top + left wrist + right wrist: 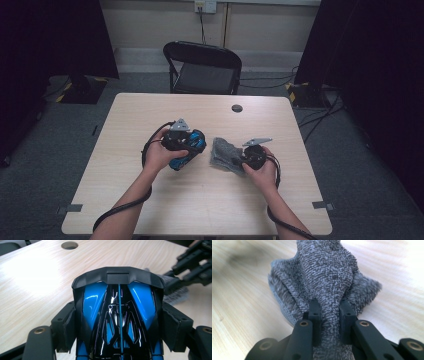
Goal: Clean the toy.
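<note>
A blue and black toy car [119,315] sits between the jaws of my left gripper [119,326], whose pads press on both its sides; in the high view the toy car [186,150] is held a little above the table's middle. My left gripper [181,136] is shut on it. To its right a grey terry cloth [223,154] lies bunched on the table. My right gripper [244,157] is shut on a fold of this cloth [329,277], the jaws pinching it from both sides in the right gripper view [330,315].
The light wooden table [150,115] has a round cable hole [237,108] near its far edge. A black folding chair [202,67] stands beyond the table. Cables trail from both grippers toward the near edge.
</note>
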{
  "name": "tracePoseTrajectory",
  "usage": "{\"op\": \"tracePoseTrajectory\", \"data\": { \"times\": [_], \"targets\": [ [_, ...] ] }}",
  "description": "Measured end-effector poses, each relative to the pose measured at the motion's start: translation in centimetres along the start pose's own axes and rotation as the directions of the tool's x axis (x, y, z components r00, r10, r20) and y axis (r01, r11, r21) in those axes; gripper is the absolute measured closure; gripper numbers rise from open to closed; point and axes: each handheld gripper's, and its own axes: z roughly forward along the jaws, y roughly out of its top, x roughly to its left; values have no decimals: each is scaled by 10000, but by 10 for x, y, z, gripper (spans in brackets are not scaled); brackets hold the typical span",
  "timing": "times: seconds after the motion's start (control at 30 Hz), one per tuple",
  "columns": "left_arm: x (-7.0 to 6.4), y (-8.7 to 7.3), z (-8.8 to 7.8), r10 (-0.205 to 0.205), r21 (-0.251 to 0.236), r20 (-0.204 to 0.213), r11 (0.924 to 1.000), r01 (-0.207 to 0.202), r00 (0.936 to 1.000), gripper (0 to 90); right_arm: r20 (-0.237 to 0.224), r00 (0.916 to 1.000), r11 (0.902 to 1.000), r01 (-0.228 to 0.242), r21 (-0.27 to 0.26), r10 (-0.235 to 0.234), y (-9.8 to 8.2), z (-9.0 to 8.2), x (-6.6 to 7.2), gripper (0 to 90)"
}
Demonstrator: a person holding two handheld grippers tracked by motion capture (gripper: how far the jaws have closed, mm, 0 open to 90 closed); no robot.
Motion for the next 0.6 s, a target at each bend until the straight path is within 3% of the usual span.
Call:
{"op": "tracePoseTrajectory", "data": {
  "times": [0.2, 0.33, 0.6],
  "targets": [
    [-10, 5, -5, 147, -219, 251, 9997, -141, 9996, 256, -22, 9998, 9968, -211, -767, 210, 19, -13, 3, 764],
    [-16, 9, -2, 385, -220, 57, 9990, -384, 9992, 256, -349, 9992, 9930, -239, -1157, 200, 33, -18, 12, 763],
    [-16, 10, 6, 226, -143, -264, 9996, -230, 9994, 256, -1138, 9935, 9923, -77, -1238, -65, 44, -12, 35, 764]
  ]
}}
